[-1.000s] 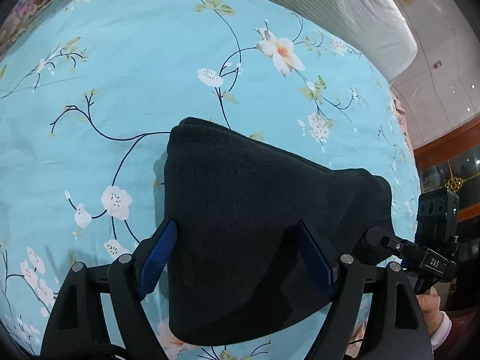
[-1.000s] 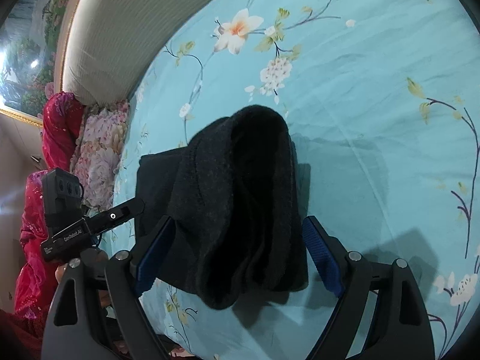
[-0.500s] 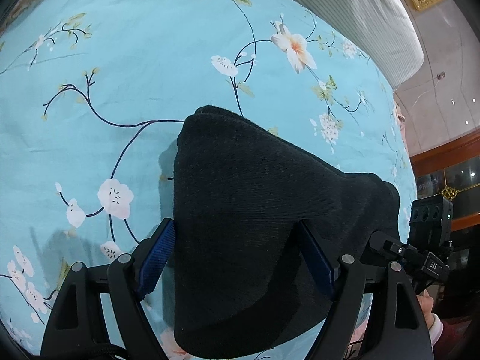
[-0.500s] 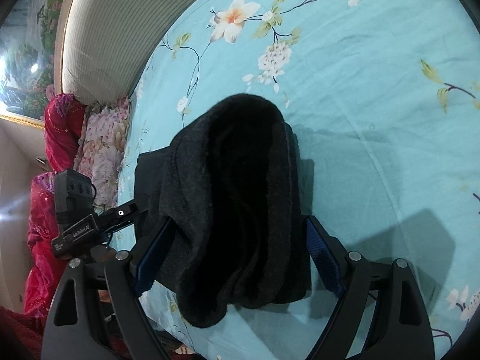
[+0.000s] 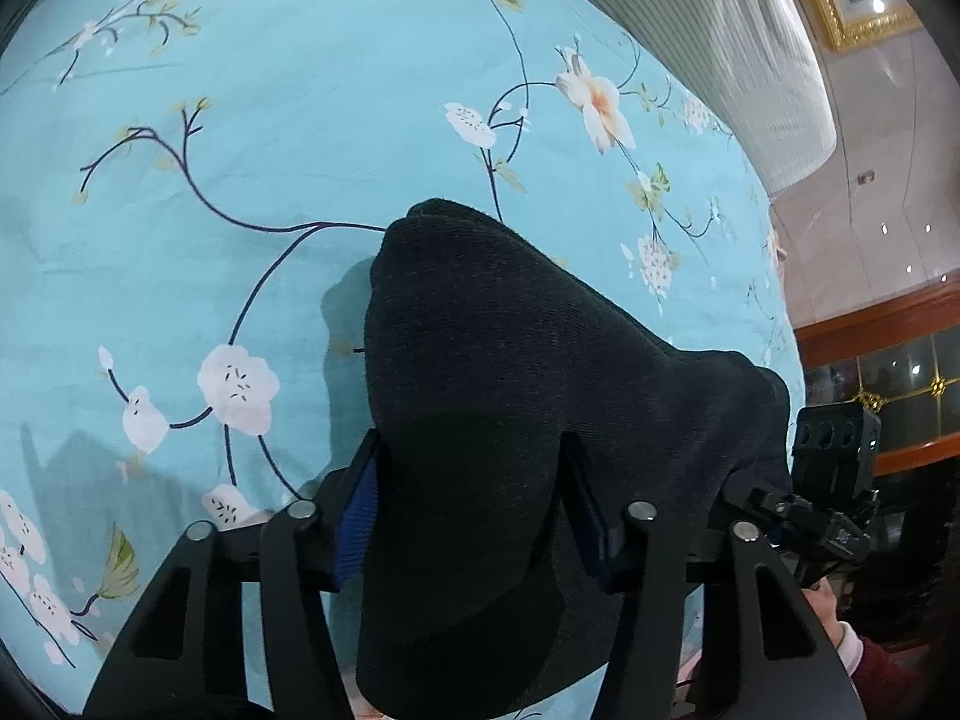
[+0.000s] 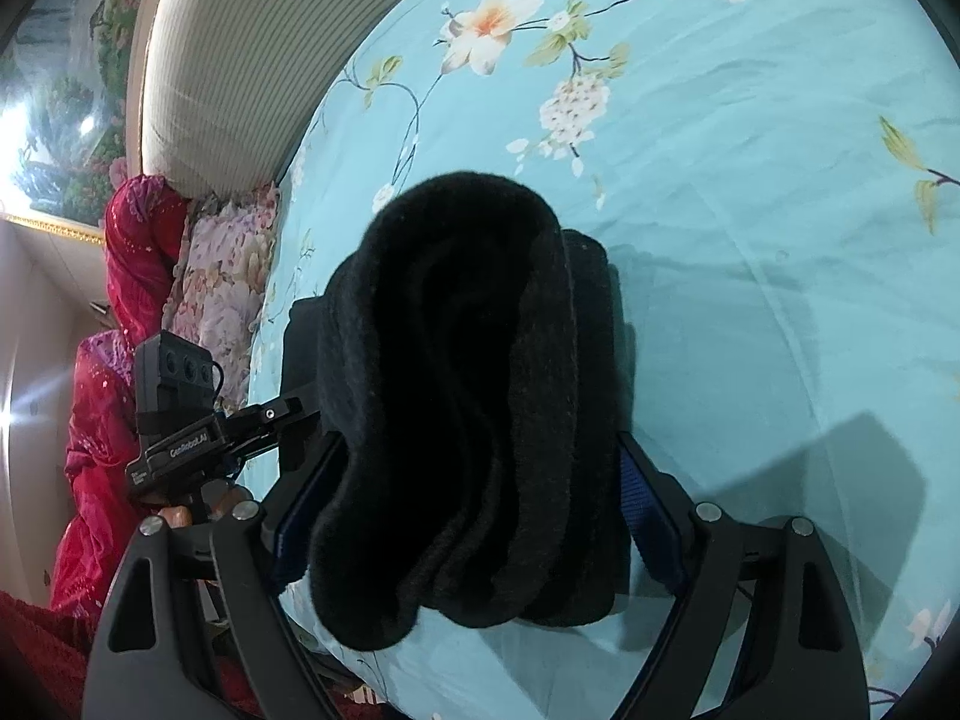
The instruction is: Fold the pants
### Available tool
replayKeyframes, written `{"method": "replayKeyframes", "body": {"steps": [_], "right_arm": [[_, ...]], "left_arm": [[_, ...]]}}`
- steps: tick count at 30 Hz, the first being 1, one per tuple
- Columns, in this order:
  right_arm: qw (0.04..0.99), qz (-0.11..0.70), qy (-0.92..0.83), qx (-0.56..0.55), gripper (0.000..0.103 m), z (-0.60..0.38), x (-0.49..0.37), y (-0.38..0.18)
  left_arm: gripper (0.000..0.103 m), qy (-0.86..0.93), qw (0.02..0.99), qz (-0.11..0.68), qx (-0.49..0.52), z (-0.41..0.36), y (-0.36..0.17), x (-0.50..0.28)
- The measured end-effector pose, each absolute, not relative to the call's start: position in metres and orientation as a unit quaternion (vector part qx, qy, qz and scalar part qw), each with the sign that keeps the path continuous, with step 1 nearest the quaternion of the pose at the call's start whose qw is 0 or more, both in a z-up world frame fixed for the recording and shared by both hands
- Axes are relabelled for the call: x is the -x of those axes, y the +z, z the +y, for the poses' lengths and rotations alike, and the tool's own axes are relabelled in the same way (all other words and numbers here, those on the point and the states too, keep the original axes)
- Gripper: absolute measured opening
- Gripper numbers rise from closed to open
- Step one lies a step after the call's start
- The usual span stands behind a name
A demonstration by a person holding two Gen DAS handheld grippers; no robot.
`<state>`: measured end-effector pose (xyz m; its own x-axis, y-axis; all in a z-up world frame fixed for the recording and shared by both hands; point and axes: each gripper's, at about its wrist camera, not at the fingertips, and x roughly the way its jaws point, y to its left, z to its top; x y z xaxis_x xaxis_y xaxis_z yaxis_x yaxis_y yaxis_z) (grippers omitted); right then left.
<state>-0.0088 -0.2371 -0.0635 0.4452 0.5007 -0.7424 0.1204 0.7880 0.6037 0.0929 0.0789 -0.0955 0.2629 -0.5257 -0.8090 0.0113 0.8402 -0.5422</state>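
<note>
**Now: dark pants bunched between both grippers on the bed**

Black, thick knitted pants [image 5: 510, 396], folded into a chunky bundle, lie on a turquoise bedsheet w/ white and peach blossom print [image 5: 240, 90]. Seen from the right wrist cam the bundle [image 6: 468, 396] shows its rolled layers end-on.

Left gripper [image 5: 474, 504]: jaws closing, blue-padded fingers [image 5: 357, 516] hard against both flanks of the fabric, cloth bulging up between them, so it has hold of the bundle. Right gripper [image 6: 474, 516]: jaws also closing, still wide, the fabric's end between them and filling the gap; whether the pads actually press on it, can't tell.

Beyond the sheet: a cream ribbed headboard [image 6: 240, 42], a floral pillow [image 6: 222, 282] and red sequinned fabric [image 6: 102, 396] at the bed edge, a gold picture frame [image 5: 852, 6] on the wall
</note>
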Motion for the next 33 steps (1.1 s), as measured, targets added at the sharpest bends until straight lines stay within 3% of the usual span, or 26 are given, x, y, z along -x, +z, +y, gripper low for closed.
{"method": "replayKeyframes", "body": {"steps": [5,8,33], "right_arm": [[0.790,0.510,0.128,-0.315,0.056,-0.238,0.010,-0.064],[0.793,0.508,0.132,-0.310,0.052,-0.236,0.010,-0.060],[0.809,0.492,0.187,-0.262,0.048,-0.196,-0.030,-0.018]], "left_arm": [[0.040,-0.181,0.762,0.575,0.234,0.082,-0.091,-0.091],[0.035,-0.180,0.767,0.571,0.228,0.080,-0.086,-0.088],[0.029,-0.146,0.816,0.518,0.211,0.119,-0.028,-0.077]]}}
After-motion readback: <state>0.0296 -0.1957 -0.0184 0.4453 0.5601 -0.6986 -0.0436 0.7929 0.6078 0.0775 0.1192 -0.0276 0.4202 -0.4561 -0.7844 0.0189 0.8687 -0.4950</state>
